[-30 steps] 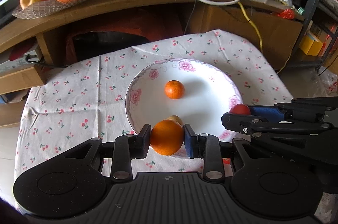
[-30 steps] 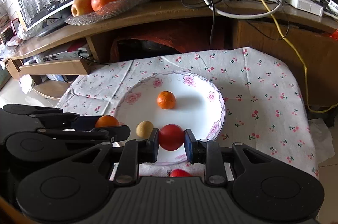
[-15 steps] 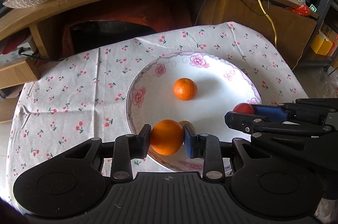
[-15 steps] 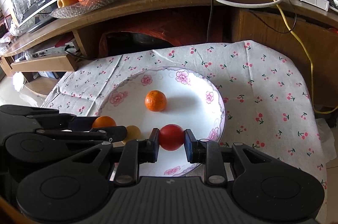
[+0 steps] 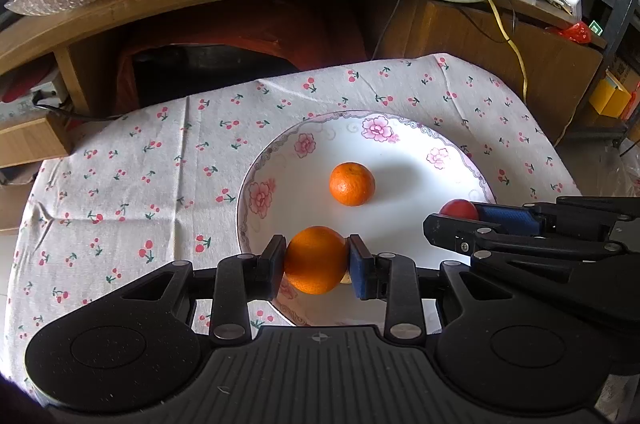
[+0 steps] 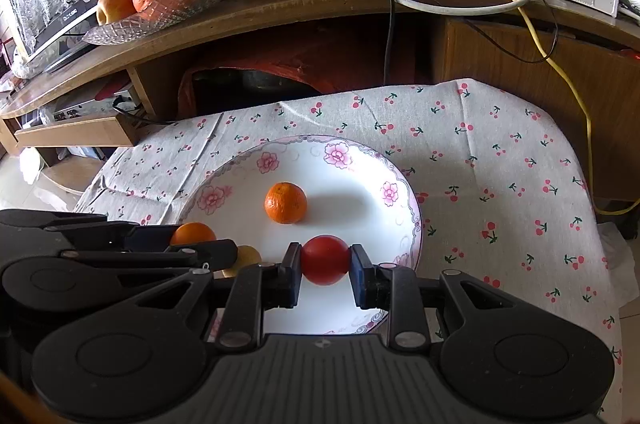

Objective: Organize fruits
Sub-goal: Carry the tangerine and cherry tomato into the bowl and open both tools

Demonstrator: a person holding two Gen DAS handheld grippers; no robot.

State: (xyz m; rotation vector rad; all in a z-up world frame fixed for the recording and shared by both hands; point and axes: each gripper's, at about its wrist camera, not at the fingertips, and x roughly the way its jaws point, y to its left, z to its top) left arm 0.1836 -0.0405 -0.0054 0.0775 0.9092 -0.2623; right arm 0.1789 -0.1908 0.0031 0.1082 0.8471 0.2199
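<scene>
Two claws work over a small worktop (image 5: 132,159) covered with a pale cloth printed with red cherries. Behind it runs a curved wooden shelf (image 6: 280,11) that carries a glass fruit dish (image 6: 168,7) of large oranges and apples, a black router, a white power strip and a tangle of black, white and yellow cables. At the far left of the right wrist view stands a dark screen (image 6: 68,23) with small white lettering on its lower edge, too small to read. No other writing can be made out.

On the cloth sits a wide white plate (image 5: 400,135) with pink flowers round its rim. One small mandarin (image 5: 352,183) lies alone near the plate's middle, touching nothing.

Left claw (image 5: 316,260): its fingers are clamped on an orange (image 5: 315,260), held over the plate's near rim. Right claw (image 6: 325,260): its fingers grip a red fruit (image 6: 325,260), round and smooth, over the near part of the plate, to the right of the orange. The two claws are side by side, close but apart.

Between them, low on the plate, a small yellowish fruit (image 6: 248,256) peeps out, mostly hidden by the left claw.
</scene>
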